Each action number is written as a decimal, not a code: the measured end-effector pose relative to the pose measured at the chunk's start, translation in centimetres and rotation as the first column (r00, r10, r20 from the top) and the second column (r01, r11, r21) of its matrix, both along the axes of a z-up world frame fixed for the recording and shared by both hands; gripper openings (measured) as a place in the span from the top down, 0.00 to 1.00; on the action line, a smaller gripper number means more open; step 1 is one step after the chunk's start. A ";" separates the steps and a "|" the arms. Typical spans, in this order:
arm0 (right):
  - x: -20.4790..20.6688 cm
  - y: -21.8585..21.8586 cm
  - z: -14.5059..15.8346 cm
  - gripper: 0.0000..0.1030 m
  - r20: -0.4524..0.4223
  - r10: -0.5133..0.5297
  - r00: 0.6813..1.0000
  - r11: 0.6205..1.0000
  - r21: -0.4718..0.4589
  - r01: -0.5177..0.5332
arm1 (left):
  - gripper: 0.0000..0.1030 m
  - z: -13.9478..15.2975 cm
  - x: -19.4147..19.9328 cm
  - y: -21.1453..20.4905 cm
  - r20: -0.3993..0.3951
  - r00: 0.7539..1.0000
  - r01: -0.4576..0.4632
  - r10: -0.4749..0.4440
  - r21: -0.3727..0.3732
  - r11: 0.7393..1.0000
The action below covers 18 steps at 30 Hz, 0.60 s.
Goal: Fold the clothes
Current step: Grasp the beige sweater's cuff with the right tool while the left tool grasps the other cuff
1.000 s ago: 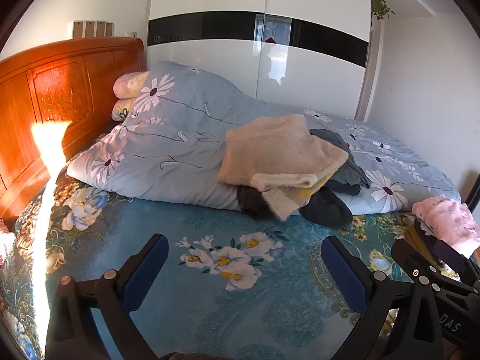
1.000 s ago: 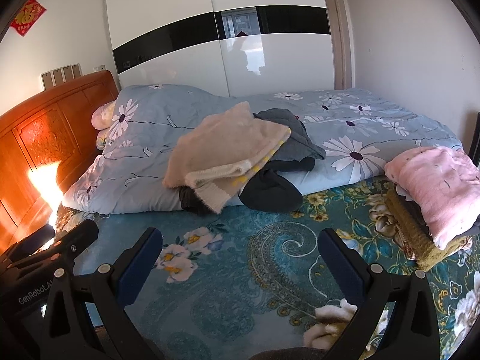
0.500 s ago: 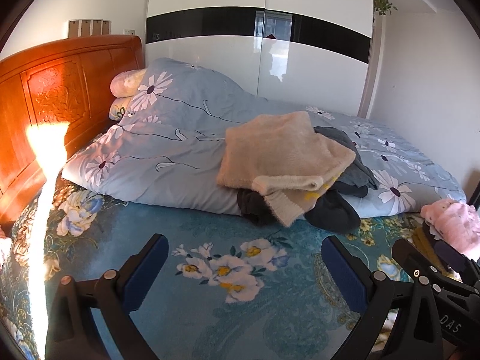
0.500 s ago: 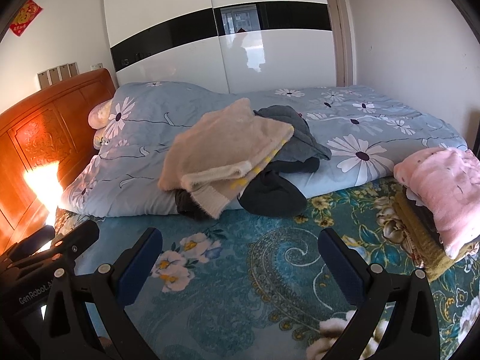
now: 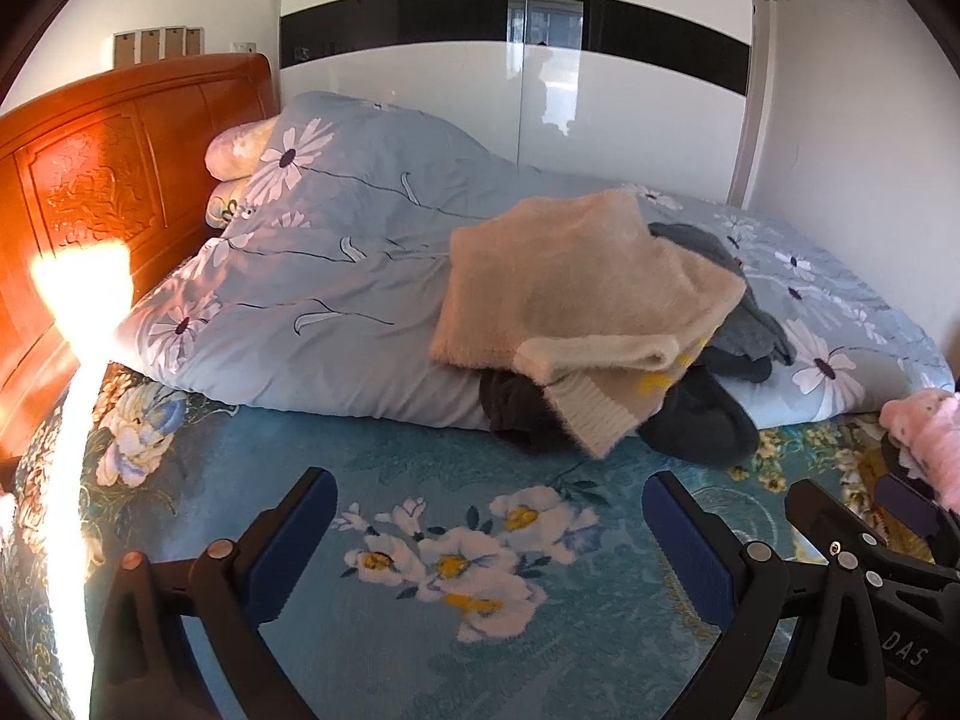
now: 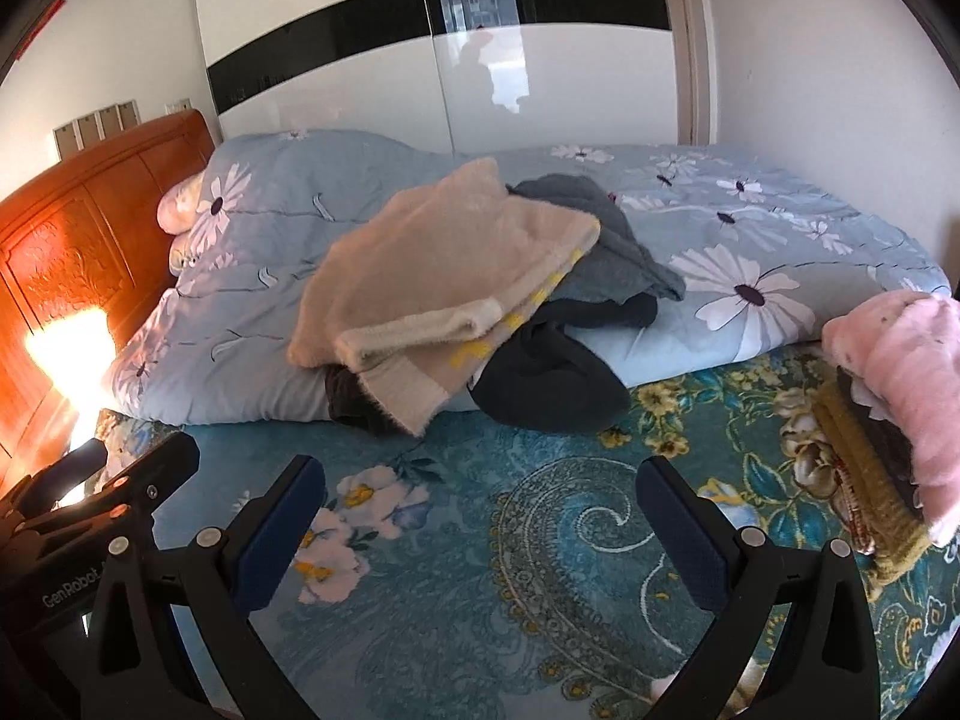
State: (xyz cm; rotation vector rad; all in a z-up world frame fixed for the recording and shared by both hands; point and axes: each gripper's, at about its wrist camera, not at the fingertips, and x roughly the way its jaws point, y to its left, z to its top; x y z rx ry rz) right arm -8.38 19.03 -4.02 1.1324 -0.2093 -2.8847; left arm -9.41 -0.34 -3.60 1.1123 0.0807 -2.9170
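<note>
A beige fuzzy sweater (image 5: 576, 288) (image 6: 444, 288) tops a heap of clothes on the edge of the light blue quilt, with grey (image 5: 732, 300) (image 6: 606, 240) and dark garments (image 5: 696, 426) (image 6: 540, 378) under it. My left gripper (image 5: 489, 516) is open above the teal floral bedsheet, short of the heap, with nothing between its fingers. My right gripper (image 6: 480, 504) is open too, beside it on the right, also empty. A stack of folded clothes with a pink fluffy piece (image 6: 900, 372) (image 5: 924, 432) on top lies at the right.
The light blue daisy quilt (image 5: 336, 276) (image 6: 750, 228) is bunched along the far half of the bed. A wooden headboard (image 5: 90, 180) (image 6: 66, 252) with a sun glare stands left, pillows (image 5: 240, 144) beside it. A white wardrobe (image 6: 480, 90) lines the back wall.
Both grippers have moved forward toward the heap of clothes, which now looms larger in both views. Both stay open and empty.
</note>
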 end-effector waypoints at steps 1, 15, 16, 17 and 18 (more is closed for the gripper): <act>-0.5 -0.1 -0.3 0.00 0.010 0.008 1.000 1.000 0.003 -0.008 | 0.00 -0.3 -0.3 -0.2 0.007 1.000 -0.006 0.006 -0.007 1.000; -15.9 -1.3 -5.2 0.21 0.124 0.177 0.977 0.950 0.238 -0.202 | 0.00 -4.0 -2.2 -6.9 0.052 0.993 -0.106 0.110 -0.083 0.991; -16.8 -1.5 -5.8 0.25 0.137 0.185 0.973 0.936 0.277 -0.217 | 0.00 -4.4 -2.4 -7.6 0.067 0.990 -0.120 0.125 -0.073 0.990; -17.6 -1.8 -6.6 0.26 0.155 0.199 0.967 0.919 0.314 -0.240 | 0.00 -4.8 -2.6 -8.0 0.081 0.988 -0.126 0.130 -0.059 0.990; -18.5 -2.1 -7.4 0.26 0.176 0.215 0.961 0.898 0.350 -0.265 | 0.00 -5.1 -2.7 -8.3 0.090 0.987 -0.128 0.132 -0.047 0.991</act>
